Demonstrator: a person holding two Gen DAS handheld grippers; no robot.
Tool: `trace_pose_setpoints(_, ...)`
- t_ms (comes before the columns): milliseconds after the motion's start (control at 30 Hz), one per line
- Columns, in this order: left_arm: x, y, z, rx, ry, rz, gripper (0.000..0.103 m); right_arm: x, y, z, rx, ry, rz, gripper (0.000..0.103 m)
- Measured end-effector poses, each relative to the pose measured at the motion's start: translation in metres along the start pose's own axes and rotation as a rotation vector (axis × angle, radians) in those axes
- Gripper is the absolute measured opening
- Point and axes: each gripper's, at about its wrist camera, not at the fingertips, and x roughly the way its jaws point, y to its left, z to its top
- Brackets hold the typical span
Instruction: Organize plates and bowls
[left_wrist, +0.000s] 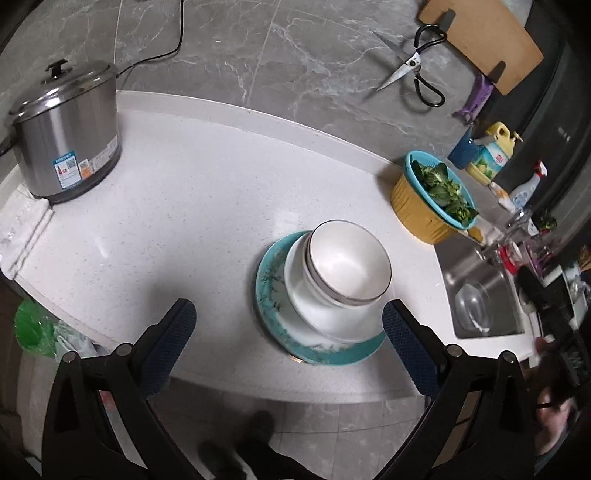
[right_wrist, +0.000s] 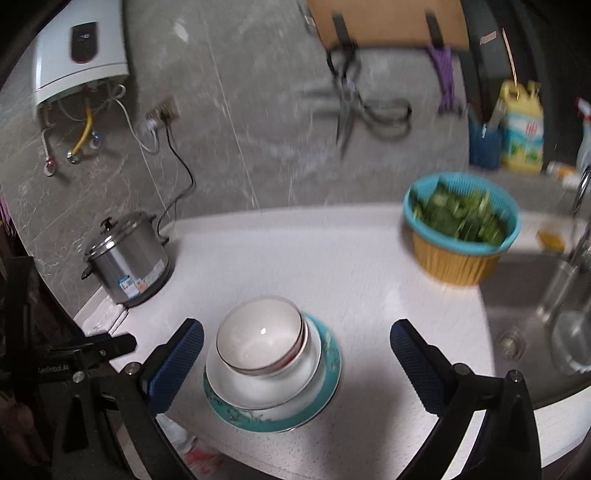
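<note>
A stack of white bowls (left_wrist: 347, 266) (right_wrist: 262, 339) rests on a white dish and a teal plate (left_wrist: 269, 295) (right_wrist: 328, 373) near the front edge of the white counter (left_wrist: 184, 221) (right_wrist: 332, 266). My left gripper (left_wrist: 288, 332) hangs above and in front of the stack, jaws wide open, nothing between the blue pads. In the right wrist view my right gripper (right_wrist: 295, 354) is likewise open and lifted clear of the stack, which shows between its fingers. The left gripper's black frame (right_wrist: 92, 350) appears at that view's left edge.
A steel pot (left_wrist: 66, 136) (right_wrist: 129, 258) stands at the counter's left back. A yellow-and-teal colander of greens (left_wrist: 432, 199) (right_wrist: 461, 232) sits right of the stack. The sink (left_wrist: 480, 295) (right_wrist: 535, 325) holds a clear bowl. Scissors (left_wrist: 413, 66) and a cutting board (left_wrist: 480, 40) hang on the wall.
</note>
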Motion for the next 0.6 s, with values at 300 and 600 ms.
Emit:
trace_pose_setpoints(300, -0.058, -0.011, -0.021, 0.095, -0.039, 0.007, 0.103, -0.068, 0.050, 0.002, -0.040, -0.119, -0.222, 0.103)
trace_pose_setpoints(600, -0.089, -0.026, -0.041, 0.134, -0.050, 0.208, 0.103, -0.090, 0.057, 0.007, -0.011, -0.119, -0.209, 0.103)
